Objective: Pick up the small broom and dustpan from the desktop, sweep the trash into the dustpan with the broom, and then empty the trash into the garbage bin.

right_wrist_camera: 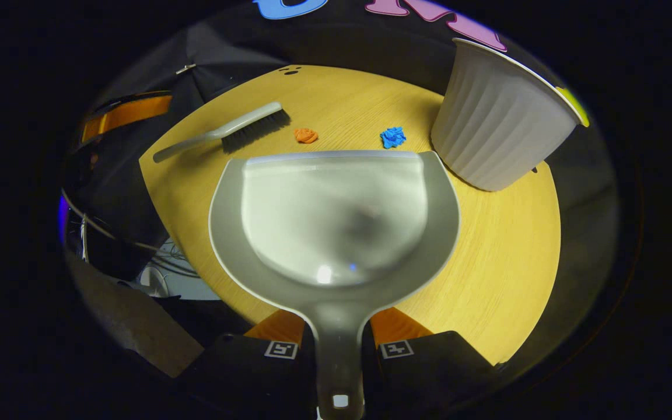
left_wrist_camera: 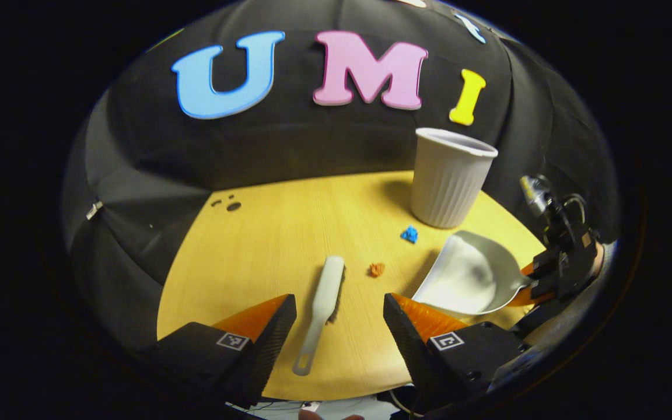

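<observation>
The right gripper (right_wrist_camera: 336, 335) is clamped on the handle of the dustpan (right_wrist_camera: 336, 221), one finger pressed to each side of the narrow stem, and the wide pan spreads straight ahead of it over the wooden table (right_wrist_camera: 505, 256). Just past the pan's front lip lie an orange scrap (right_wrist_camera: 305, 135) and a blue scrap (right_wrist_camera: 393, 137), apart from each other. The ribbed white bin (right_wrist_camera: 502, 125) stands ahead and to the right of this gripper, close to the pan's right corner. The left gripper (left_wrist_camera: 340, 318) is spread wide and grips nothing; the broom (left_wrist_camera: 323, 306) lies flat on the table between and just ahead of its fingers, handle end nearest, bristle end farther off. Beyond the broom's head, to the right, sits the orange scrap (left_wrist_camera: 376, 269), then the blue scrap (left_wrist_camera: 410, 234), with the bin (left_wrist_camera: 450, 178) farther off.
</observation>
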The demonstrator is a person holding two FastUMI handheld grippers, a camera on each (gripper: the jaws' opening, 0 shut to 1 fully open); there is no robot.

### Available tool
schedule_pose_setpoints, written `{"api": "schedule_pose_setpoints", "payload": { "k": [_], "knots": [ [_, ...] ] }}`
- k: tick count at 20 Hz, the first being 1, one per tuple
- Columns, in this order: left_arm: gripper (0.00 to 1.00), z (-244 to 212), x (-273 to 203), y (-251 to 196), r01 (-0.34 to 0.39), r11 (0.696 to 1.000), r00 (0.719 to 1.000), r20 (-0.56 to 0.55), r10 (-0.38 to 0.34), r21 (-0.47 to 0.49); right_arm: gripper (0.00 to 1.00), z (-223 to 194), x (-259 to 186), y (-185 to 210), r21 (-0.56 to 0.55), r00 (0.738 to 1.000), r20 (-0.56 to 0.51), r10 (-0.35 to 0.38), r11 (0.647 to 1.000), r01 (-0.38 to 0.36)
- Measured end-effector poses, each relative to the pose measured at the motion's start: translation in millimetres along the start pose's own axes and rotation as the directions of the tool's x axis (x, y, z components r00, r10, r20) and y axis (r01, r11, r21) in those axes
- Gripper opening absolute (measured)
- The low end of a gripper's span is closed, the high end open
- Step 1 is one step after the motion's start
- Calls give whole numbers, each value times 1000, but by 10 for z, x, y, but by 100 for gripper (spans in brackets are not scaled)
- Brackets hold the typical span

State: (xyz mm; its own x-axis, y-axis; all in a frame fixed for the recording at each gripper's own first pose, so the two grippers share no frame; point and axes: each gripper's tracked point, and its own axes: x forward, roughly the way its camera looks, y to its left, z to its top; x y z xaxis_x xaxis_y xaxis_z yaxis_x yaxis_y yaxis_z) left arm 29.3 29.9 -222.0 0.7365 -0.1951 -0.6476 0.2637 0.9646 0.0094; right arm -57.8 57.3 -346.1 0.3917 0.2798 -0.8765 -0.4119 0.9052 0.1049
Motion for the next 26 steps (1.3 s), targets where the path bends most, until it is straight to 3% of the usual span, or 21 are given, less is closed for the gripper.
{"api": "schedule_pose_setpoints", "payload": {
  "k": [2,6,9,11,16,19,21,24,26],
  "knots": [
    [95,-223,239,81,20,999,994,-104,-16,30,40,-110,-35,-29,-1,1000,-8,-3,1000,3],
    [91,-612,562,236,22,999,962,-272,-12,34,36,-234,-69,-93,13,1000,-18,-4,1000,4],
    [86,-798,794,314,25,999,937,-348,-10,38,33,-288,-85,-132,37,1000,-21,-4,999,5],
    [83,-867,911,338,26,999,921,-389,-12,31,36,-312,-70,-159,48,1000,-27,-4,999,5],
    [64,-949,1109,369,18,999,896,-444,-4,29,36,-315,-35,-195,53,999,-43,4,999,-2],
    [59,-910,1123,347,40,998,893,-450,-14,50,33,-309,-22,-209,57,998,-56,15,998,-12],
    [52,-910,1132,340,49,997,889,-458,-15,62,36,-307,-6,-225,55,997,-67,23,998,-20],
    [30,-894,1153,346,38,995,880,-474,12,97,36,-276,8,-277,34,996,-84,37,999,-34],
    [28,-733,1177,365,5,994,899,-435,45,111,40,-240,18,-343,5,992,-111,52,999,-52]
  ]
}}
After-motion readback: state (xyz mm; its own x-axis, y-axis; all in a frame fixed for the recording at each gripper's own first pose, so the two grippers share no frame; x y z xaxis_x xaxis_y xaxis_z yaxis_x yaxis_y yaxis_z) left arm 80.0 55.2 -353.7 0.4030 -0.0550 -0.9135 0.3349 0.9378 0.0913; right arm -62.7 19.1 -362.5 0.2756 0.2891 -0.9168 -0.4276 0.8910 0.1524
